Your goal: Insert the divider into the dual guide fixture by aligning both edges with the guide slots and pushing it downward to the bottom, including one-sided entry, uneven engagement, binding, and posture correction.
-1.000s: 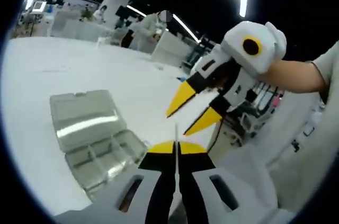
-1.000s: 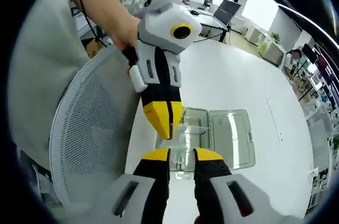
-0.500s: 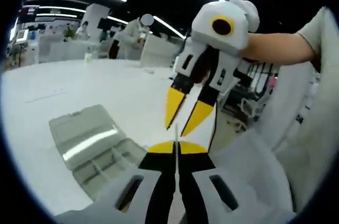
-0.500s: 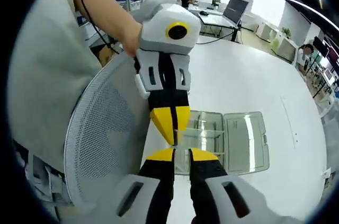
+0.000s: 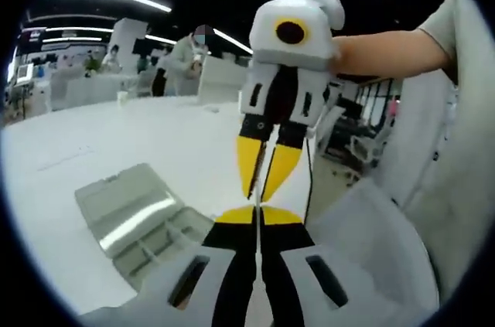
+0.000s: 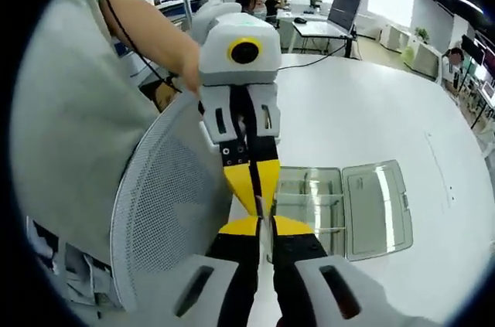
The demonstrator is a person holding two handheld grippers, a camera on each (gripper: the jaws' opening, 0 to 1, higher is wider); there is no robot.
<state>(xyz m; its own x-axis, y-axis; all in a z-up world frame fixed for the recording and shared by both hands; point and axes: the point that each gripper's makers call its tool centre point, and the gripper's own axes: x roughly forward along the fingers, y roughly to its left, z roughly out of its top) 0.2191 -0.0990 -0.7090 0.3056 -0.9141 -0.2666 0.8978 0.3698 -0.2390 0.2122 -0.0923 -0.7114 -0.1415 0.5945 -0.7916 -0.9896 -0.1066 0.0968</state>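
Clear plastic divider (image 6: 260, 205), thin and hard to make out, seems pinched by both nearly shut grippers, left gripper (image 5: 257, 212) and right gripper (image 6: 259, 223), mid-frame above the open compartment box (image 6: 340, 207) on the counter (image 6: 363, 118), apparently for regripping.

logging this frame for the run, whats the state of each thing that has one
left gripper: jaws shut on the thin clear divider, held edge-on
right gripper: jaws nearly shut at the divider's other end; a firm clamp cannot be told
organizer case: lying on the white table, lid swung open flat beside the compartment tray
mesh chair back: upright, beside the table edge
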